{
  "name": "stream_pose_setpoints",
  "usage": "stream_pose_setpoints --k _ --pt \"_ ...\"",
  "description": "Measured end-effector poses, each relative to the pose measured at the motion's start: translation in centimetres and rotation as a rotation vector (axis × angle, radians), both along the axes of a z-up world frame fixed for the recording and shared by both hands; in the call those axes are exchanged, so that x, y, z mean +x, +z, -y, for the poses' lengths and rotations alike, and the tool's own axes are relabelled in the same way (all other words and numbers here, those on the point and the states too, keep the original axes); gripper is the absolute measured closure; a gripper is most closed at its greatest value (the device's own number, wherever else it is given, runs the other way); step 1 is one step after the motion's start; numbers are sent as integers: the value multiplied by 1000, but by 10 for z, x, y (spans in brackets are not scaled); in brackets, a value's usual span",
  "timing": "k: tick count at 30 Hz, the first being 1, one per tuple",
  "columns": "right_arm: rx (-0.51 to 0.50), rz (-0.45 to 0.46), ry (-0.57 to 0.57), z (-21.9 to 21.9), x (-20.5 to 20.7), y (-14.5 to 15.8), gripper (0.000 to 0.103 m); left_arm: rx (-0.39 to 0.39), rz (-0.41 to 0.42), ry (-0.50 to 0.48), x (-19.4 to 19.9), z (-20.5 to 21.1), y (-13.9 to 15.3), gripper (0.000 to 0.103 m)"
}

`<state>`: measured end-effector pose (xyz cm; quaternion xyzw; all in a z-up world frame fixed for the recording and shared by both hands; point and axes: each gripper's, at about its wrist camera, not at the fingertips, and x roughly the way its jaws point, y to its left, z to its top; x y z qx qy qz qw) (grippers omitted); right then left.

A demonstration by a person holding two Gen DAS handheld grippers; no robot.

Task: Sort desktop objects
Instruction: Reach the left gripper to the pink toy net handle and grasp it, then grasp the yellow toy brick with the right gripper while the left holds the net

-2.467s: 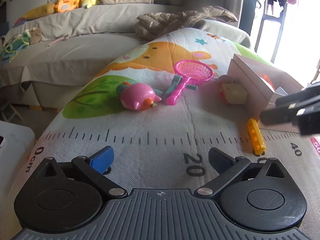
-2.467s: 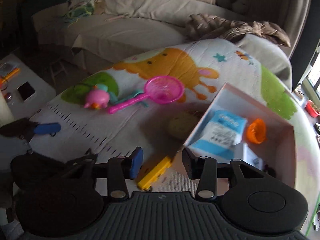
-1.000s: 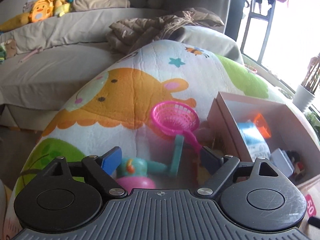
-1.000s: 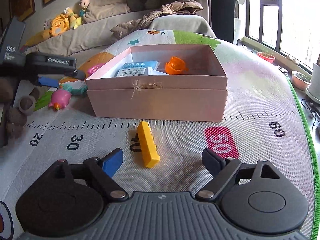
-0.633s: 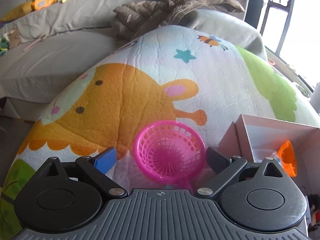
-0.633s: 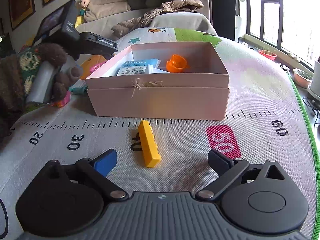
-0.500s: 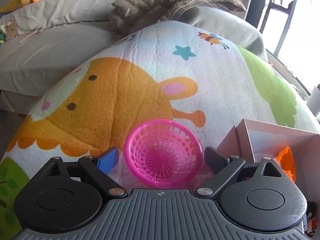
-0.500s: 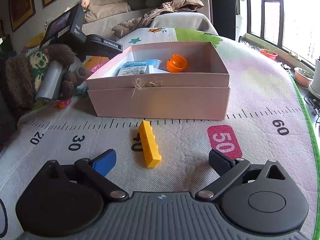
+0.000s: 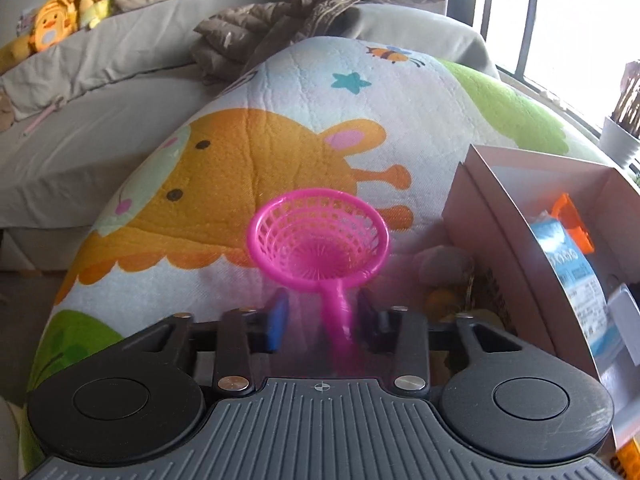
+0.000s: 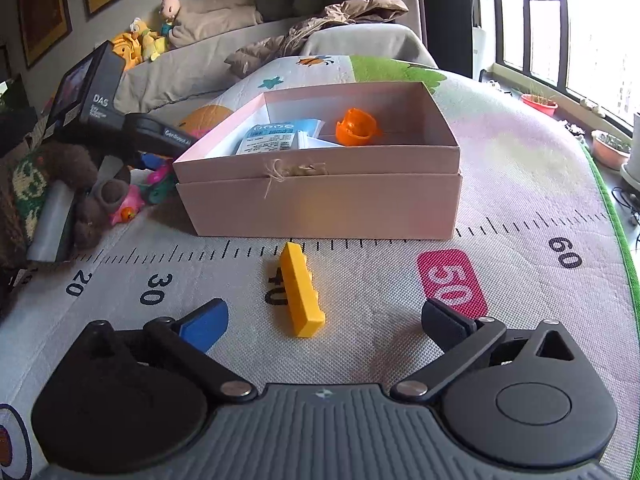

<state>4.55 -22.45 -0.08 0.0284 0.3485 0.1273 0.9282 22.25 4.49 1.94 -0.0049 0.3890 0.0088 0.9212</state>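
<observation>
A: Where's the pink net scoop [image 9: 320, 240] rn?

B: Left gripper [image 9: 322, 322] has it. Handle runs back btwn the two fingers, which are drawn in close around it, hoop sticking out fwd over the play mat [image 9: 248, 168]. Looks clamped, but the handle is blurred, so contact on both pads isn't certain.

A: How to do this step well?

B: My read: it's the carry to the pink box [image 9: 492, 216], just right of the hoop. Keep the squeeze firm, grip is far back on the handle so the hoop end could swing. Lift enough for the hoop to pass the near wall, get it over the box interior, then let go.

A: Right gripper [image 10: 324, 326]?

B: Fingers spread wide, holding nothing, low over the mat. Yellow brick [image 10: 300, 292] lies btwn them, untouched, just near of the box front [image 10: 320, 204]. Likely next pick.

A: What can't you make out?

B: Handle's tail is hidden under the left gripper body. Whether the hoop is off the mat, can't tell. Box [image 10: 320, 204] contents partly seen: blue-white packet [image 10: 276, 140], orange piece [image 10: 356, 126]; rest cut off. Toys left of the box are half hidden behind the other hand's rig.
</observation>
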Motion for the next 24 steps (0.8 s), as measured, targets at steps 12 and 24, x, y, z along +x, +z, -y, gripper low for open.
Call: stream_pose_setpoints --k 12,24 --pt "4 0 -6 1 -1 1 0 -12 155 -137 -127 20 43 84" --pt "-72 -19 11 -9 2 -1 0 -111 60 -173 -211 28 7 41"
